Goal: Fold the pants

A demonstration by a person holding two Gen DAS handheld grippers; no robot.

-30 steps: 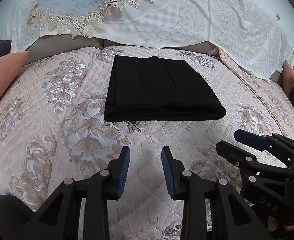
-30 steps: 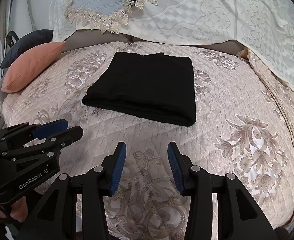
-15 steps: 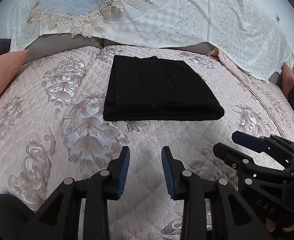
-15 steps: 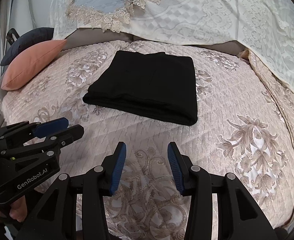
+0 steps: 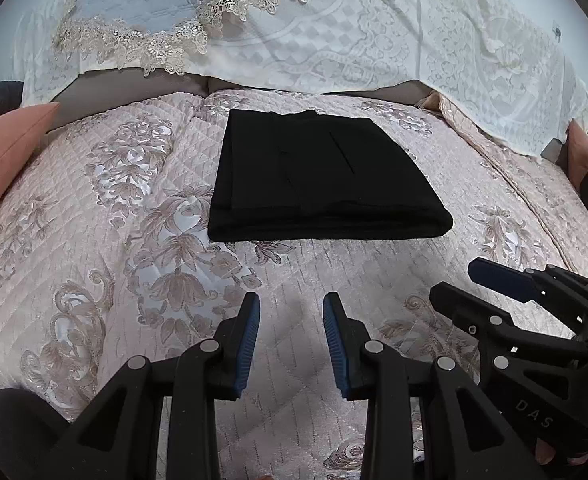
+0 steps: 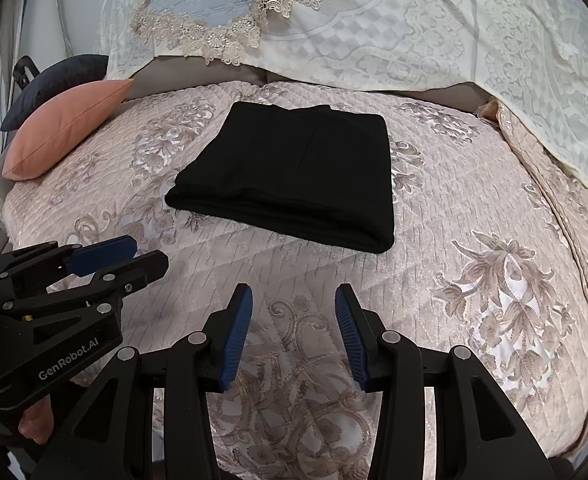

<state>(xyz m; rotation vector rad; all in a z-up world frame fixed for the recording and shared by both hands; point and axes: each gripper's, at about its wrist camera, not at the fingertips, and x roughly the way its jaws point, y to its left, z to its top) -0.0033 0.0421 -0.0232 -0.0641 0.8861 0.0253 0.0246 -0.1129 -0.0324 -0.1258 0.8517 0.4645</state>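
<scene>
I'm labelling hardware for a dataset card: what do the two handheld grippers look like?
Both are matte black plastic frames with silver rivets. The left gripper and right gripper have ribbed blue finger pads. White lettering reads "GenRobot.AI" on the left body and "DAS" on the right.

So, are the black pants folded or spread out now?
Folded: the black fabric pants lie as a compact layered rectangle on the quilted pink bedspread.

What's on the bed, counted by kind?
Folded black pants: 1
Pink cushions: 2
Dark cushion: 1
Lace cover: 1
Grippers, both open: 2, left, right
Total: 7
</scene>
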